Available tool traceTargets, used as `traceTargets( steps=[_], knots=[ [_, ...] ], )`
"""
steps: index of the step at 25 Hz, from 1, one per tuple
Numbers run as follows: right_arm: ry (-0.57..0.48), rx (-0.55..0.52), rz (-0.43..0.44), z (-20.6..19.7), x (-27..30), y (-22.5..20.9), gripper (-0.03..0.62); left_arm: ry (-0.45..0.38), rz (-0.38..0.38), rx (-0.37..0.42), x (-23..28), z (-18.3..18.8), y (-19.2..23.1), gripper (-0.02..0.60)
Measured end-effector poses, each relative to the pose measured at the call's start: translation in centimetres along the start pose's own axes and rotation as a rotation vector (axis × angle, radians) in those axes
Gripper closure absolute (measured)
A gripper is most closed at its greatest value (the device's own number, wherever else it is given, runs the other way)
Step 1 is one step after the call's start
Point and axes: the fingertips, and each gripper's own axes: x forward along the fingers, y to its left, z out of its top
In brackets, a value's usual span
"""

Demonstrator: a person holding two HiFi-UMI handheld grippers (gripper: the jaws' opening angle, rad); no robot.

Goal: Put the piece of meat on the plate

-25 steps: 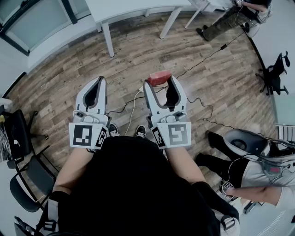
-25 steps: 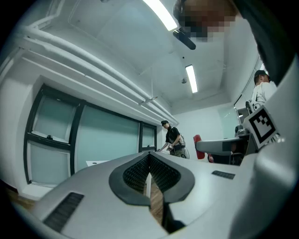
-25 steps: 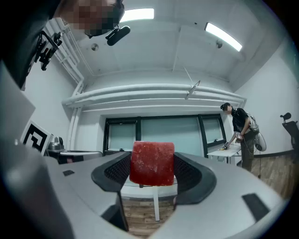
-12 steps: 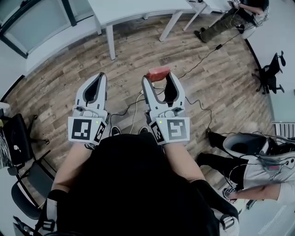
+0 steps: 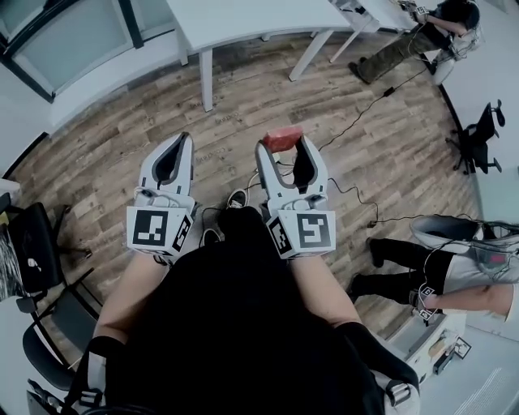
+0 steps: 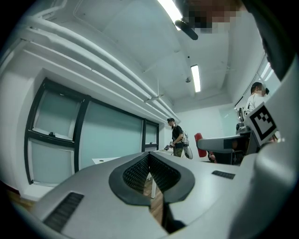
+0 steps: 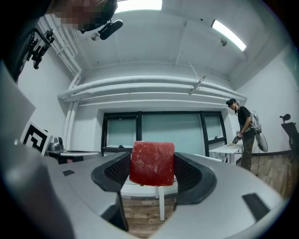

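Shifted: both grippers, nearer white table (image 5: pixel 243 20). 1 right gripper (image 5: pixel 284 146): clamped on piece of meat (image 5: pixel 281 136), held above wood floor (image 5: pixel 381 138). 1 left gripper (image 5: pixel 173 146): jaws together, empty.

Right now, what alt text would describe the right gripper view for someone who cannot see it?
The right gripper grips a red piece of meat between its two grey jaws. Behind it is a white room with a wide dark-framed window, and a person stands by a white table at the right.
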Motion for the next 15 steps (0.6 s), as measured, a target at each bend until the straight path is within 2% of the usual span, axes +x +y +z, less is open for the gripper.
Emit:
traceTargets(
  steps=[8,15],
  knots=[
    [0.009,0.029,0.048,-1.9,6.3,-1.0,0.304,0.025,0.047,0.013,3.3,-1.1,3.5,0.578],
    [-0.008,0.032,0.051,-2.1,14.2,-5.0,0.304,0.021,0.032,0.025,11.6,-1.6,6.0,0.578]
  ],
)
